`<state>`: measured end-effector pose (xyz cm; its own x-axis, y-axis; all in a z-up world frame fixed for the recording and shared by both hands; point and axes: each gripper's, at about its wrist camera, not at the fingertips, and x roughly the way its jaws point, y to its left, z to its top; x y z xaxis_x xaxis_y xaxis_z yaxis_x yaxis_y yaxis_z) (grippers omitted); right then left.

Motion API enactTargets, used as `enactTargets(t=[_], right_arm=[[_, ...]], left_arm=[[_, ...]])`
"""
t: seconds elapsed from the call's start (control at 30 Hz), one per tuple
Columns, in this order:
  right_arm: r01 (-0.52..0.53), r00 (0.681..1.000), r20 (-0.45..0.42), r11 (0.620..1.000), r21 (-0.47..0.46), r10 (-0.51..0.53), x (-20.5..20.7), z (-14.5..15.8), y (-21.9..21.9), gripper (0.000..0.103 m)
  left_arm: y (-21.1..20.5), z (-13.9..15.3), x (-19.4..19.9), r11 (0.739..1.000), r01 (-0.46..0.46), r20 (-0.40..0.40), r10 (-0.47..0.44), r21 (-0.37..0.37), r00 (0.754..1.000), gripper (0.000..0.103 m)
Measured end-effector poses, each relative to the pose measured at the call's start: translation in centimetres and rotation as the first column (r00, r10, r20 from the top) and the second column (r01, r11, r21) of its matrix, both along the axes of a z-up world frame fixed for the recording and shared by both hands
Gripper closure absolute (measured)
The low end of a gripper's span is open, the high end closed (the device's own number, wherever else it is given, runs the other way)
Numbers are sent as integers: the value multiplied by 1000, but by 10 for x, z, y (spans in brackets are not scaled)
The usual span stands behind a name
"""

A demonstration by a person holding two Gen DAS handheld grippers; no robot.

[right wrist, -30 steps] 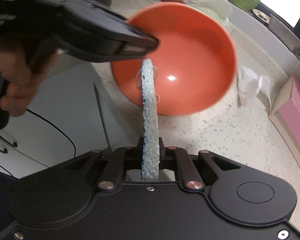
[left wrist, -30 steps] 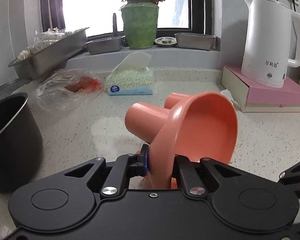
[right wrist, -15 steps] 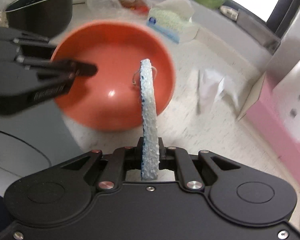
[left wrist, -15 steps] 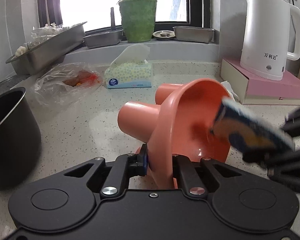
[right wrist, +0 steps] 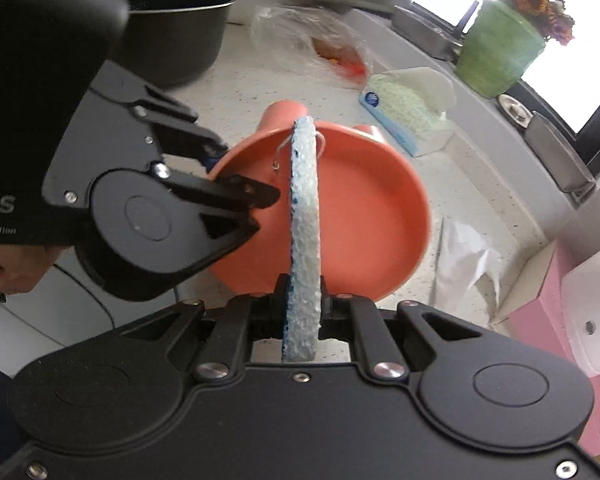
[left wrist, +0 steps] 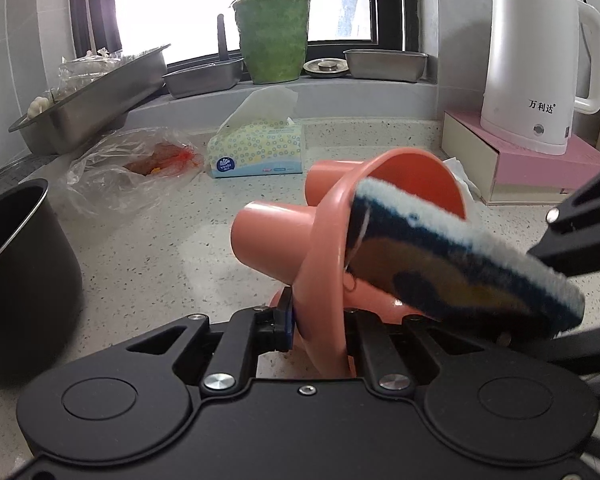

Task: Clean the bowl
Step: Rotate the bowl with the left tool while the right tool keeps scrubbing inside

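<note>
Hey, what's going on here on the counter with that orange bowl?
A person is cleaning a bowl with two handheld grippers. The left gripper is clamped on the rim of the orange bowl, holding it tilted on its side above the counter. The right gripper holds a blue and white sponge edge-on, its far end inside the bowl's opening. Two orange cups lie on the counter behind the bowl.

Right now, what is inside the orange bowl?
Only the sponge held by the right claw reaches into the bowl; the visible inner surface looks bare. The strip behind the sponge is hidden.
</note>
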<state>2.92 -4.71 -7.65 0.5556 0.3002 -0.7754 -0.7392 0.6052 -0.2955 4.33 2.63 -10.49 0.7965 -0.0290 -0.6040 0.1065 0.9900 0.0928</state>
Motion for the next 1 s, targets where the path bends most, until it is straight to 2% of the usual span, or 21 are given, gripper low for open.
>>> enactTargets(t=[0.07, 0.2, 0.3, 0.37, 0.53, 0.73, 1.0], right_arm=[[5, 1000, 7, 1000, -13, -5, 1, 0, 0, 92], [96, 995, 13, 995, -11, -96, 18, 1, -10, 92], [182, 983, -11, 983, -19, -182, 35, -6, -26, 91], [208, 976, -70, 978, -8, -208, 39, -14, -36, 91], [150, 981, -120, 988, -40, -154, 13, -31, -25, 92], [66, 991, -116, 997, -50, -71, -9, -32, -8, 92], [97, 986, -130, 993, -66, -105, 1, -33, -14, 92]], left_arm=[[0, 0, 0, 1000, 0, 1, 0, -2, 1000, 92], [2, 0, -1, 1000, 0, 1, 0, -11, 1000, 92], [2, 0, -1, 1000, 3, 1, -3, -12, 1000, 92], [2, 0, 1, 1000, 5, 1, -5, -9, 1000, 92], [2, 0, 3, 1000, 2, 0, -2, -20, 1000, 92], [3, 0, 3, 1000, -3, 2, 3, -28, 1000, 92], [5, 1, 4, 999, -12, -7, 11, -48, 1000, 92]])
